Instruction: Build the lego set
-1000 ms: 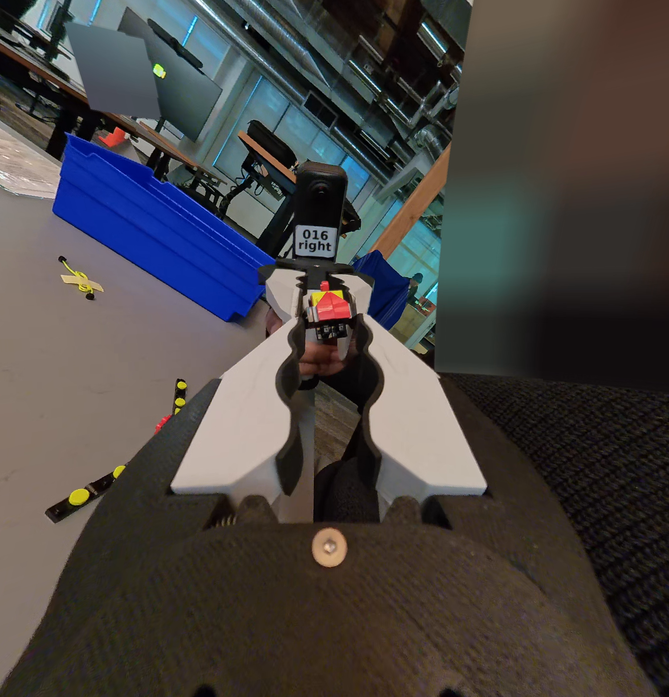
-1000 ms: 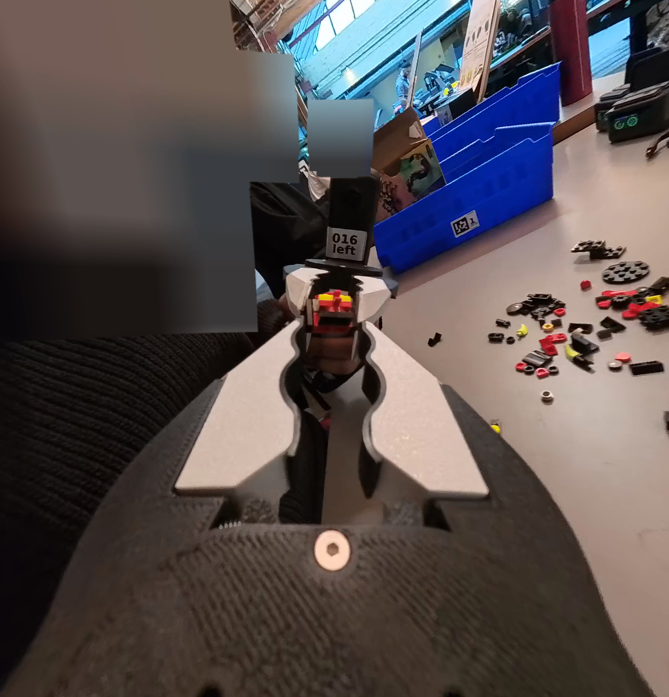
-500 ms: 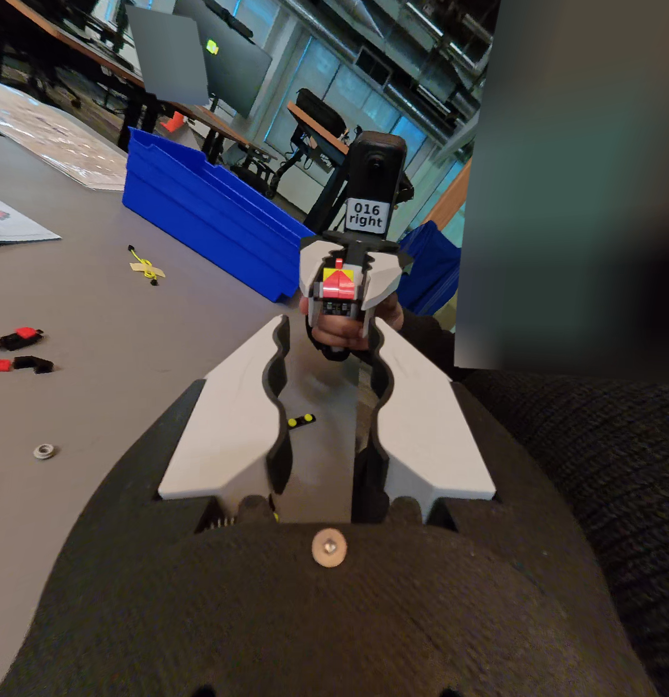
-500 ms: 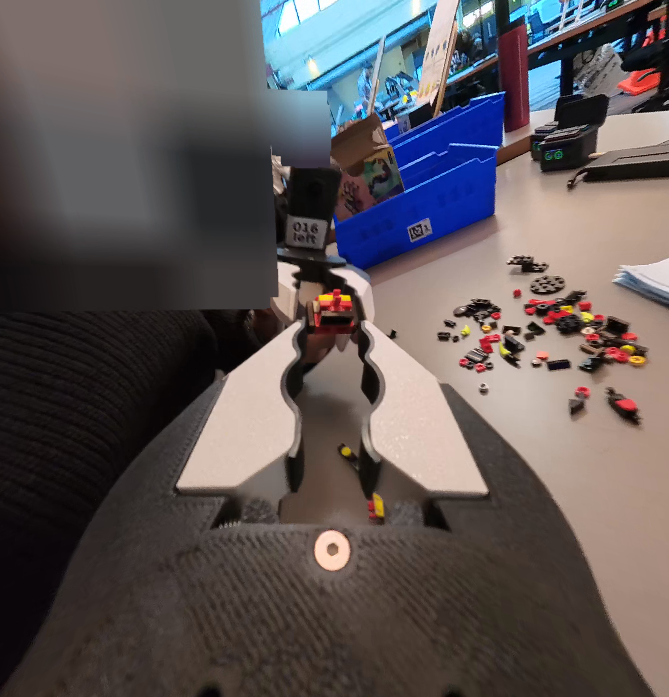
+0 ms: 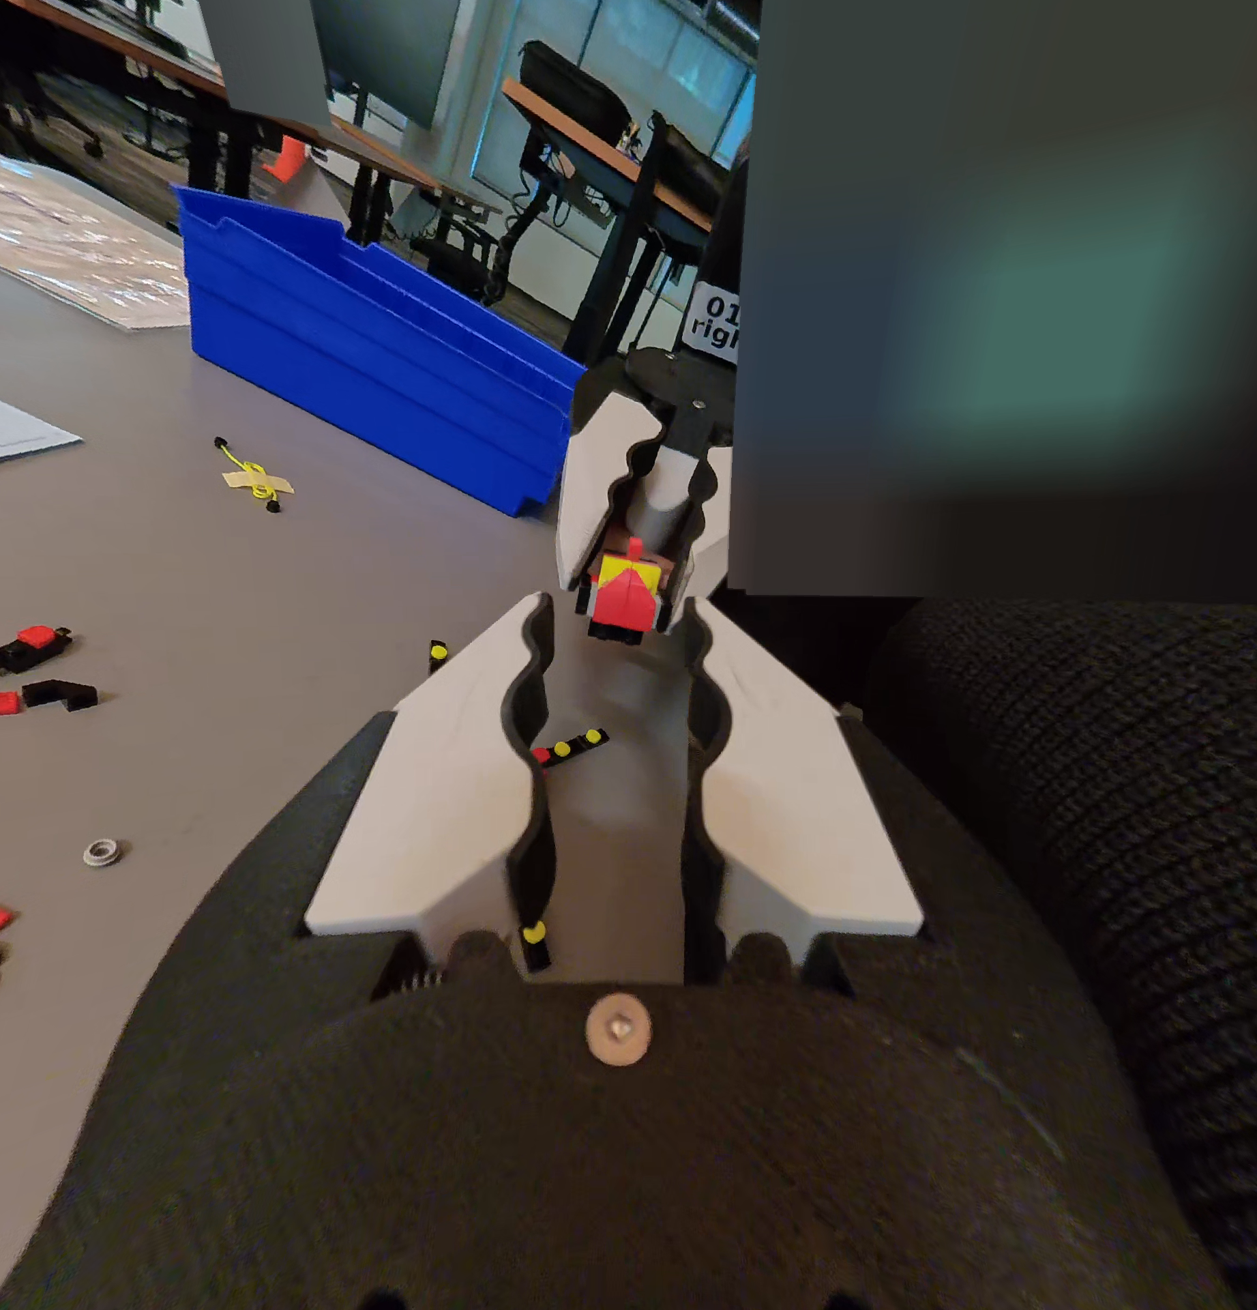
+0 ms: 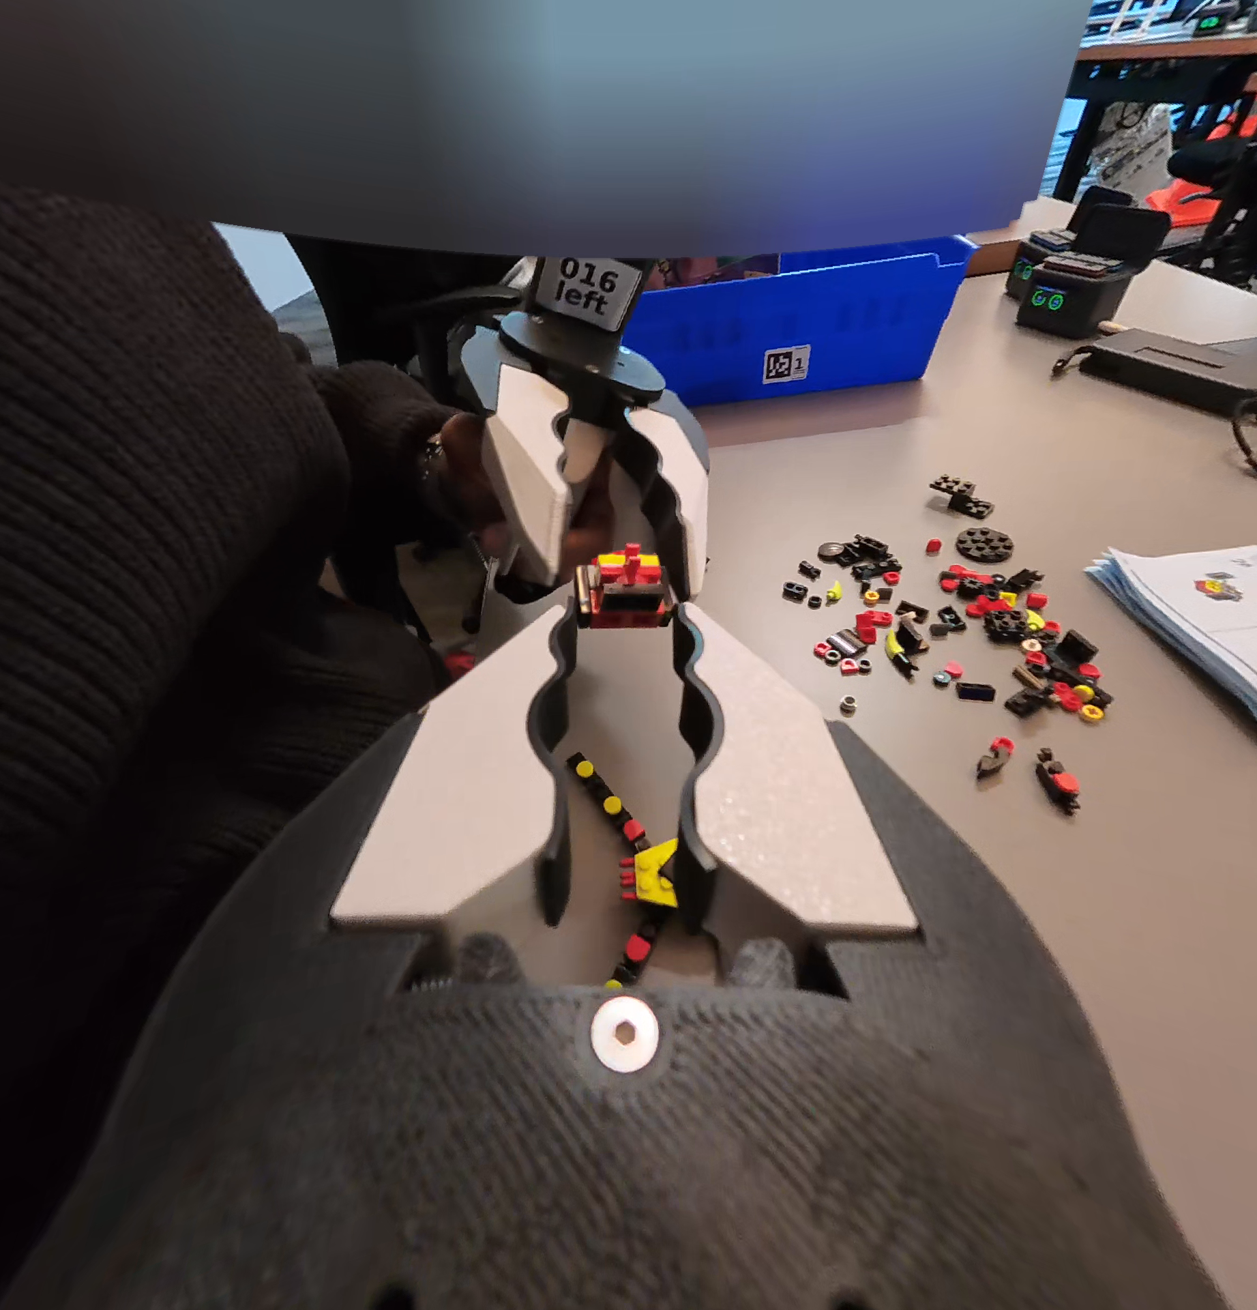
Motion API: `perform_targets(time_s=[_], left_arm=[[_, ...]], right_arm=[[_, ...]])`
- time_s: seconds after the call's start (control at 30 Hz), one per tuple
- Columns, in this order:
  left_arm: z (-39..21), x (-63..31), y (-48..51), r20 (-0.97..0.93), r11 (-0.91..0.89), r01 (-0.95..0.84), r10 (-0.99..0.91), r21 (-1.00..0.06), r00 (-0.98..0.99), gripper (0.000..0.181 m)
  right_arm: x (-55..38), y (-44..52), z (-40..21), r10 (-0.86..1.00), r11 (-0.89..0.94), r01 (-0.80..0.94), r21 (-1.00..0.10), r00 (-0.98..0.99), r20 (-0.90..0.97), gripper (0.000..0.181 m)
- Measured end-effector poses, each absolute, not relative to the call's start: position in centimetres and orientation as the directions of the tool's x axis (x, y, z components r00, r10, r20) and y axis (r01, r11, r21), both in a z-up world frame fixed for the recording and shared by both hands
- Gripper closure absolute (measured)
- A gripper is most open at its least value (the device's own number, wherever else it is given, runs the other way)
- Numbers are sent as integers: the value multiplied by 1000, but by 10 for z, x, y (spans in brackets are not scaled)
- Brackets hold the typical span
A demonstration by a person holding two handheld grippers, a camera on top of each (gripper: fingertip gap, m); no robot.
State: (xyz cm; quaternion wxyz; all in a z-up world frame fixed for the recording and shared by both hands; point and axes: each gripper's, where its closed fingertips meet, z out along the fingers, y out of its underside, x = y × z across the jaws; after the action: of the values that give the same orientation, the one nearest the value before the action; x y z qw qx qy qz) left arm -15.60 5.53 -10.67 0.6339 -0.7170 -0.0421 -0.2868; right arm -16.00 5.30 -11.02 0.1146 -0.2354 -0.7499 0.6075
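Red-and-yellow assembly [image 6: 625,599] is pinched at the tips of the right gripper [image 6: 622,617], above the near table [image 5: 257,638]. Left gripper [image 5: 617,606] is spread wide, empty, just beside it. With so shallow a grip, the assembly could be twisted loose and dropped by an off-centre push.

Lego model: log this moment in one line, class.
right tongs: shut on lego model | left tongs: open, empty | loose pieces: on table

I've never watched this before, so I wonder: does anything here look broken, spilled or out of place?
Nothing looks broken. Loose bricks lie scattered on the table, as mid-build. The small model sits gripped between the right gripper's fingers.
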Motion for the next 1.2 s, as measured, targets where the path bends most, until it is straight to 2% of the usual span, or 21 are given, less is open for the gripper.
perform_targets(time_s=[0.1, 0.57, 1.2], left_arm=[[-108, -154, 55, 439, -194, 396, -305, -897, 845, 156], [-100, -142, 48, 341, -151, 306, -387, -940, 857, 156], [-94, -140, 47, 295, -117, 271, -393, -955, 871, 156]], right_arm=[[-159, 52, -112, 490, 165, 209, -964, -866, -104, 156], [-149, 46, -101, 401, 74, 233, -970, -897, -185, 155], [-146, 43, -95, 404, 88, 211, -973, -901, -159, 157]])
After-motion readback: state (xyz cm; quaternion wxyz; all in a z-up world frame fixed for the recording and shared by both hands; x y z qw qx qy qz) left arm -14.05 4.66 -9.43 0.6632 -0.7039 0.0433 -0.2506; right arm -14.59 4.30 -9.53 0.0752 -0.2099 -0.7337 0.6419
